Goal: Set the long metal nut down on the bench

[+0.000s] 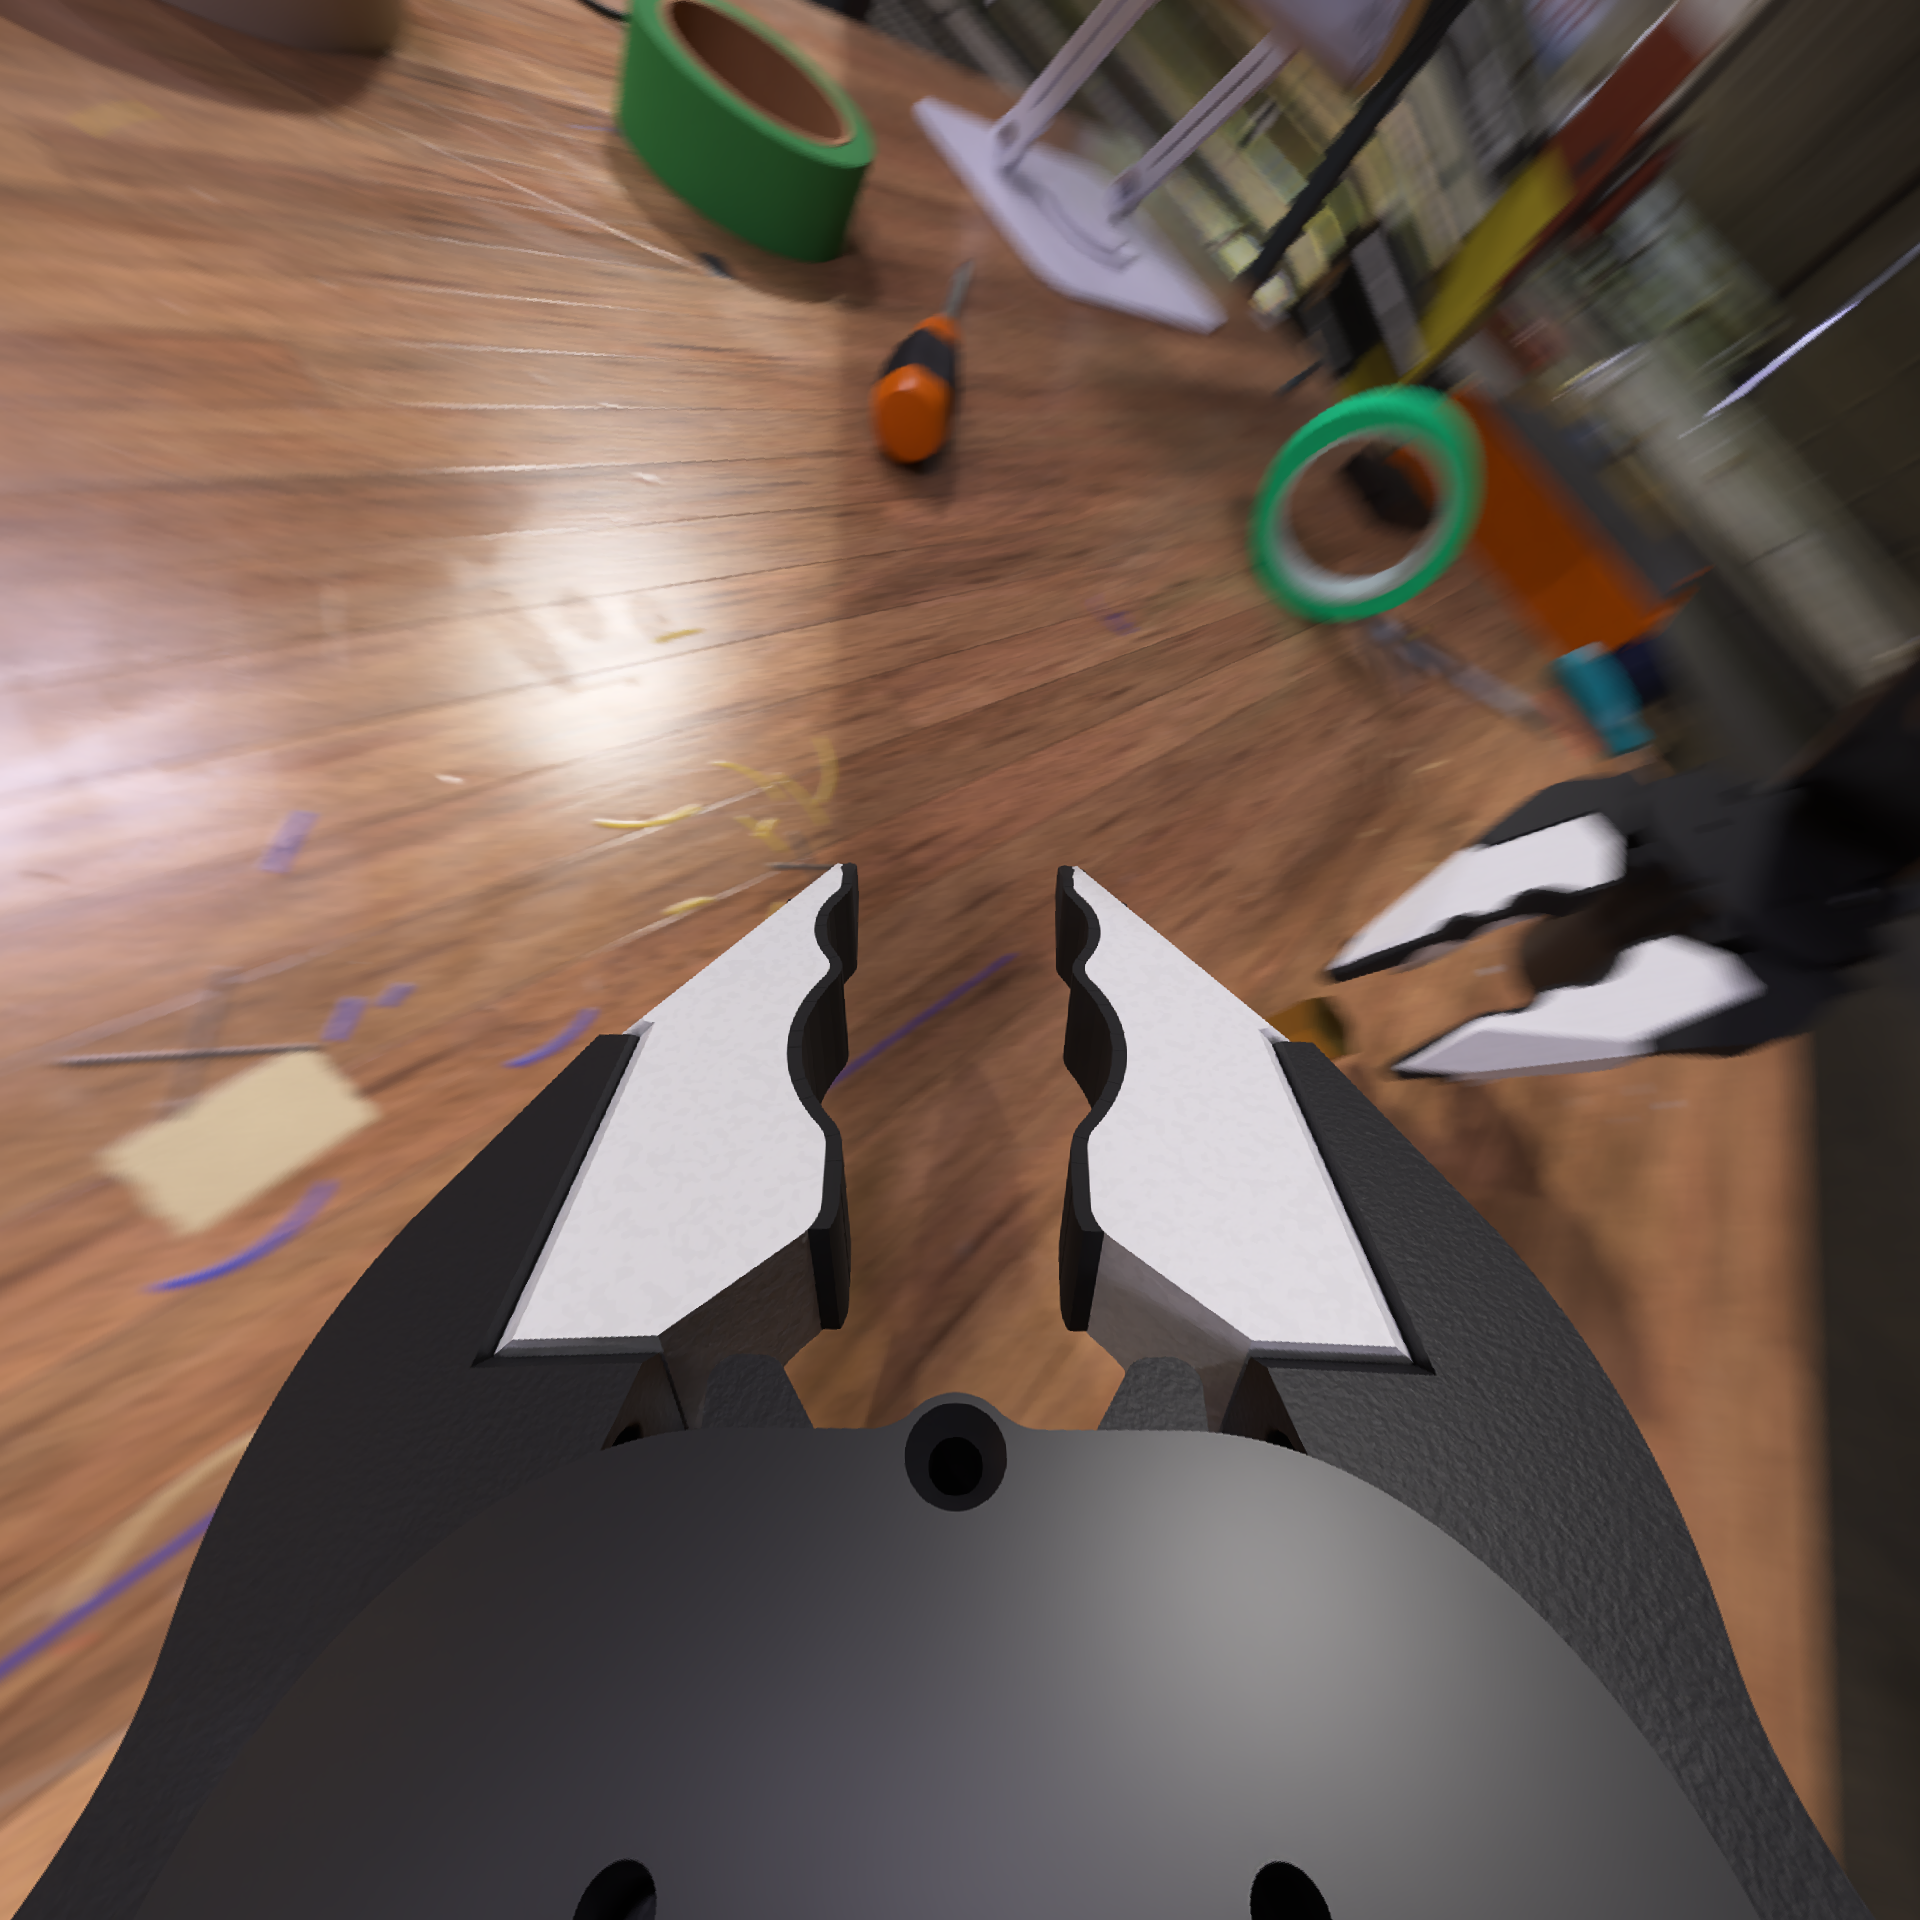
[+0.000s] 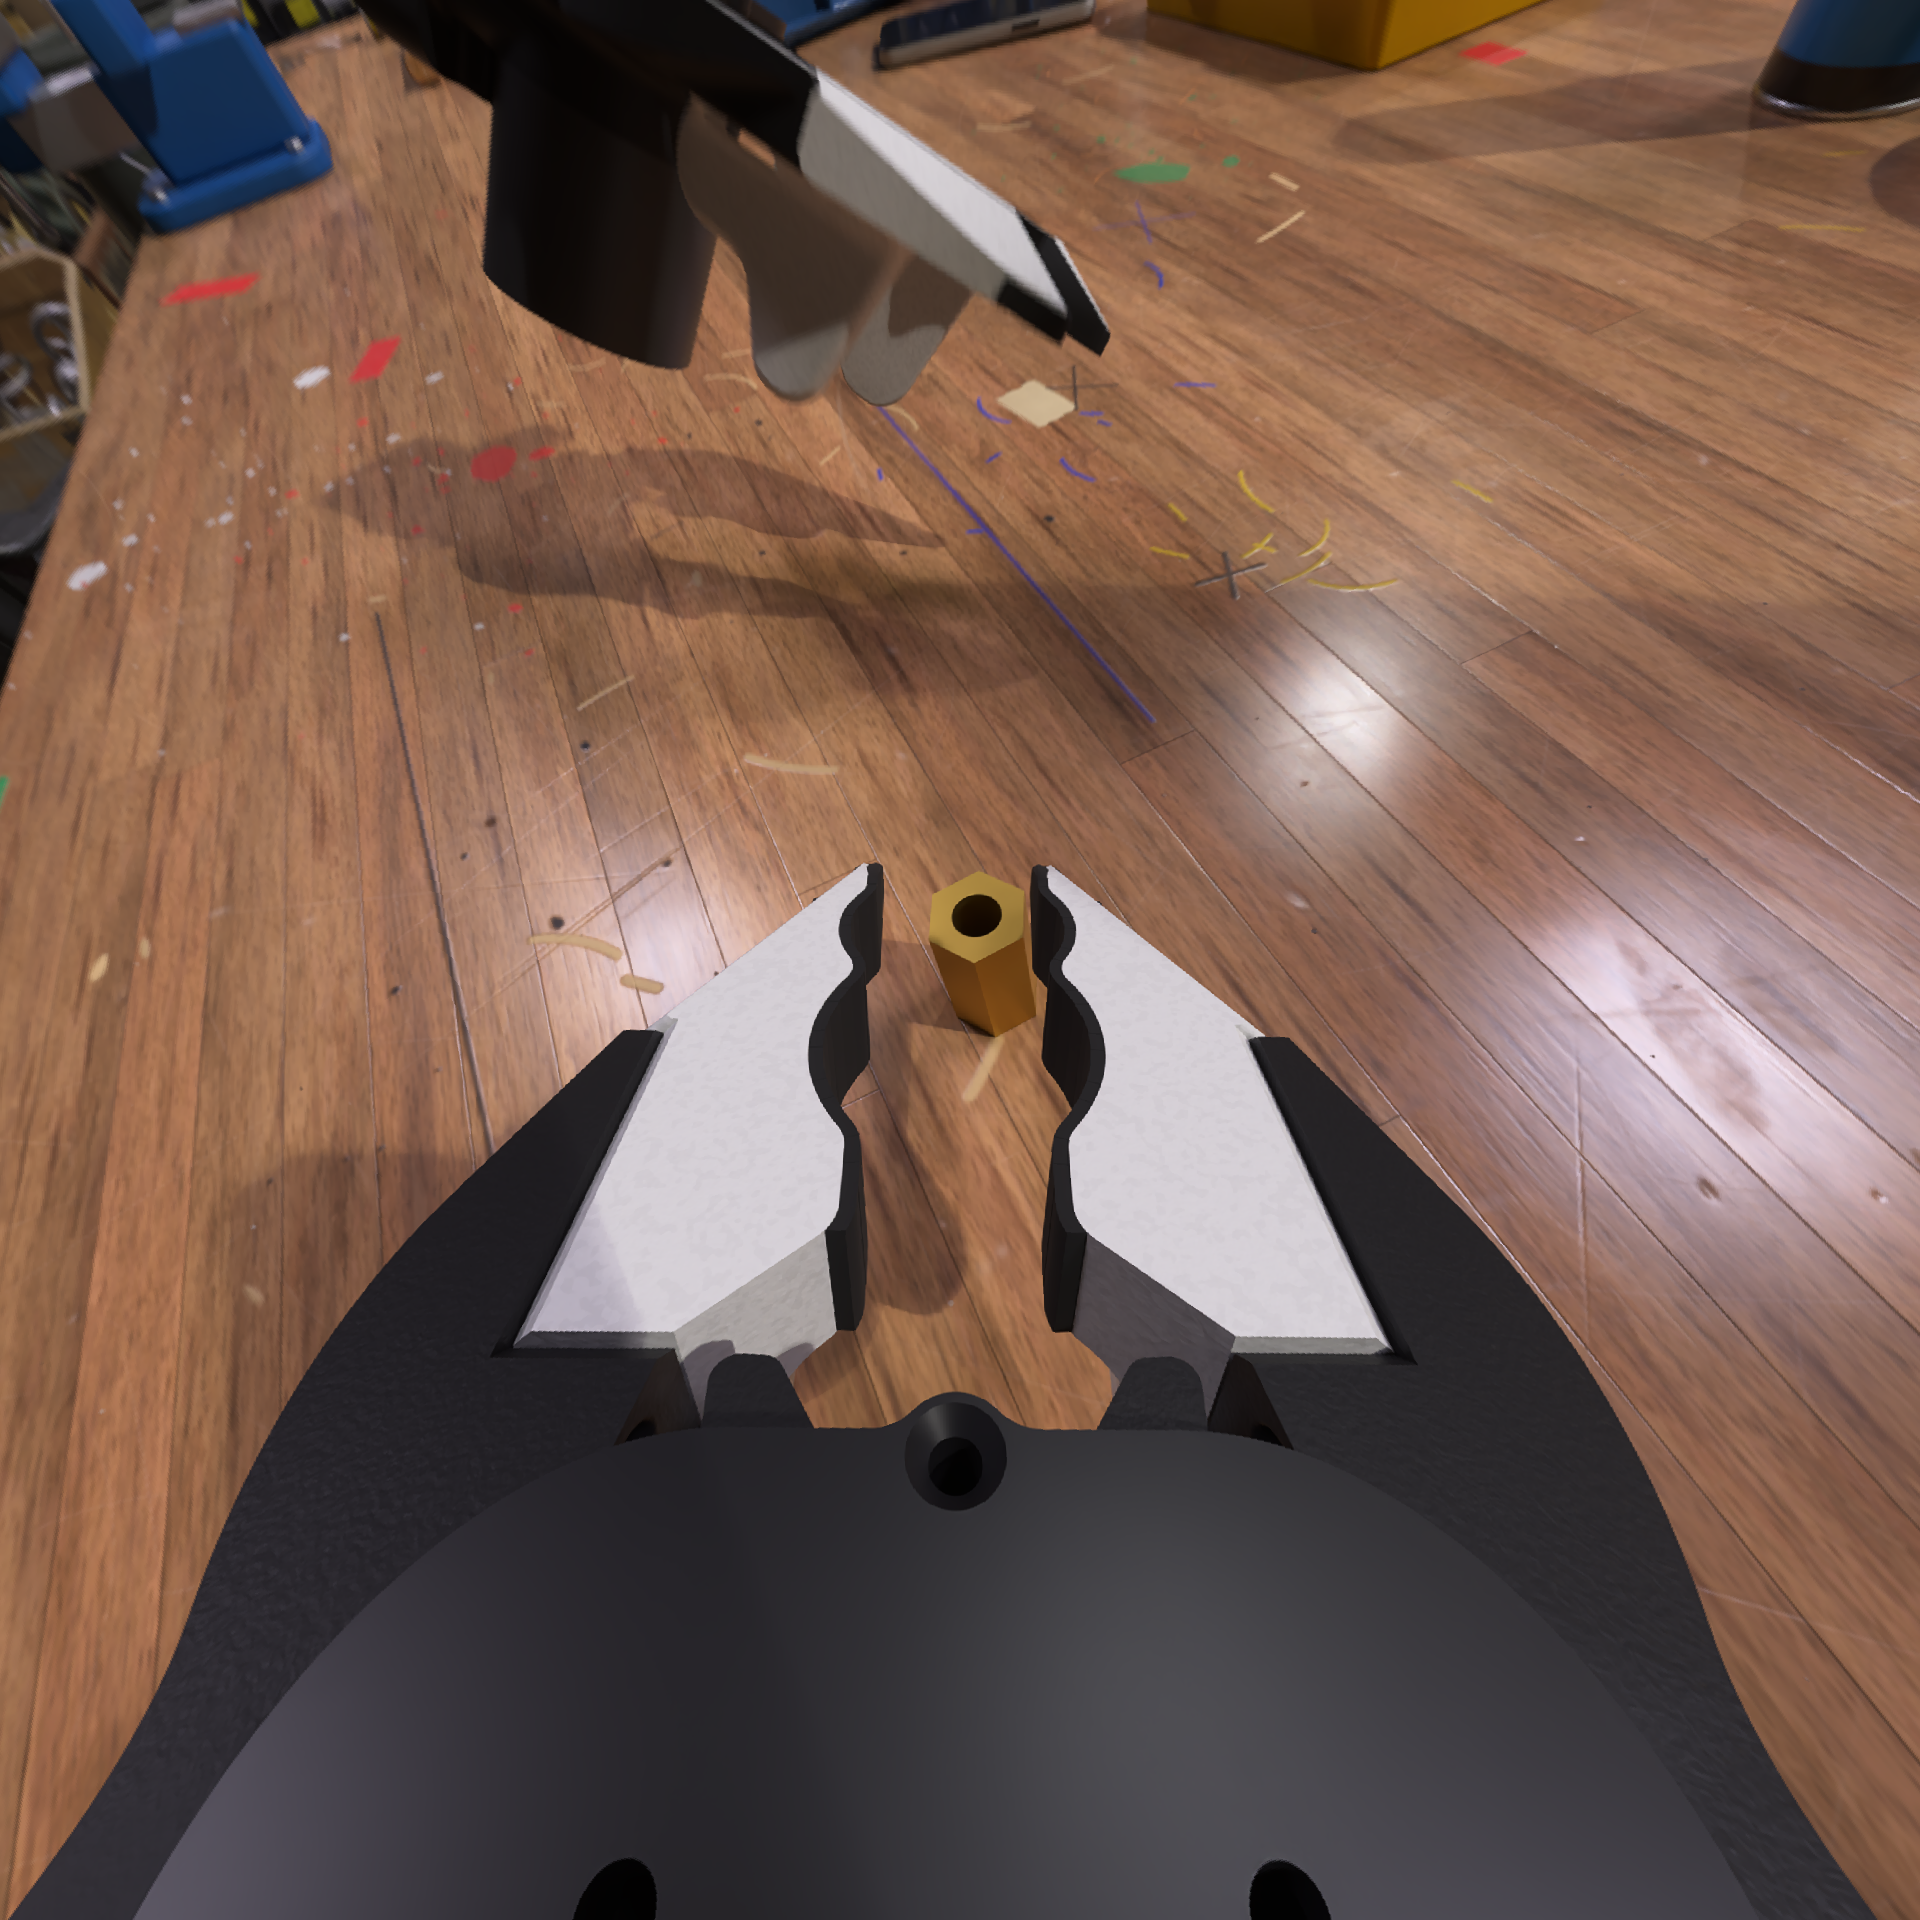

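The right gripper (image 2: pixel 957 883) had its fingers apart, and the long metal nut (image 2: pixel 981 966) stood between the tips, nearer the finger at 3 o'clock and perhaps touching it, though the view did not settle contact; a clear gap separated it from the finger at 9 o'clock. The nut was a brass-coloured hexagonal column with a round bore, its long axis upright, its base on the wooden bench (image 2: pixel 416 831), so the piece was judged already set down and released. Any further move was judged to turn on drawing the fingers straight back along their own line without tipping the narrow-footed column. Each finger showed a matt white outer face and a black scalloped inner pad. The left gripper (image 1: pixel 956 883), fingers likewise apart and empty, hovered over the bench in a blurred view; it lay toward 12 o'clock from the nut in the right wrist view and was the farther of the two. Beyond it, toward 12 o'clock, lay an orange-handled screwdriver (image 1: pixel 916 395), a wide green tape roll (image 1: pixel 743 135), and, toward 1 o'clock, a thinner green tape ring (image 1: pixel 1366 504). The planks were glossy, scratched and littered with coloured scraps.
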